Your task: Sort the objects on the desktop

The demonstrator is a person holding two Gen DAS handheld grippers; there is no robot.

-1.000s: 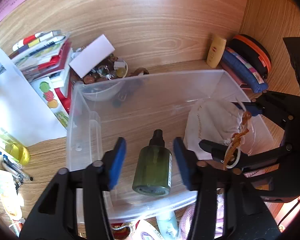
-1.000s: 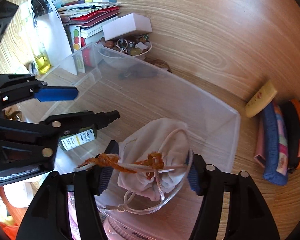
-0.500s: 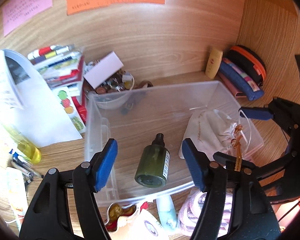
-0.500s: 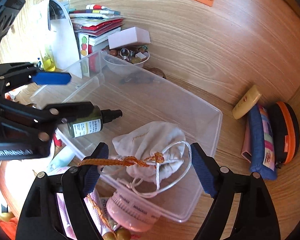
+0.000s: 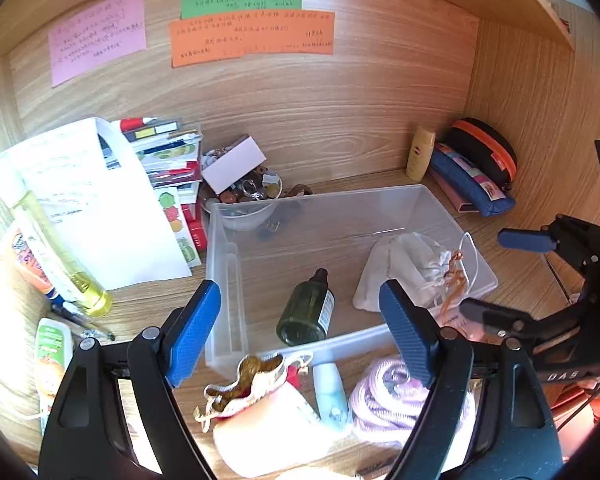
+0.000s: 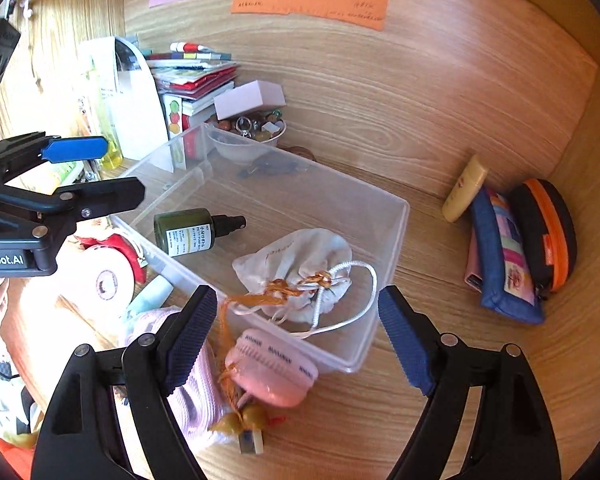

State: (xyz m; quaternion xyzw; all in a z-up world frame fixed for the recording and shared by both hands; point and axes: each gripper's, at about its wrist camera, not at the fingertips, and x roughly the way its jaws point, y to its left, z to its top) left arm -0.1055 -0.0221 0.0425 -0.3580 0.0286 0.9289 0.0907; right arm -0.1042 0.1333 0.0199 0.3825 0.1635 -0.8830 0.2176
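Observation:
A dark green spray bottle [image 5: 306, 312] lies on its side in the clear plastic bin [image 5: 340, 200], next to a white drawstring pouch [image 5: 400, 268] with an orange cord. My left gripper [image 5: 298, 292] hovers above the bin's near edge. Its jaws are opening, and nothing is between them. My right gripper [image 6: 296, 294] is open above the bin's near corner, clear of the pouch [image 6: 296, 264]. The bottle [image 6: 184, 232] touches neither gripper. Each gripper shows in the other's view: the right gripper [image 5: 500, 276] at the right, the left gripper [image 6: 108, 170] at the left.
In front of the bin lie a pink round case [image 6: 272, 372], a pink coiled bundle [image 5: 388, 400], a small white tube [image 5: 330, 392] and a red-lined pouch [image 5: 252, 376]. A trinket bowl [image 5: 244, 196] and stacked books [image 5: 160, 148] stand behind it. A yellow tube [image 5: 420, 154] and pencil cases [image 5: 472, 184] are at the back right.
Both grippers have drawn back and up from the bin and their jaws have widened. The bottle and the pouch stay lying in the bin.

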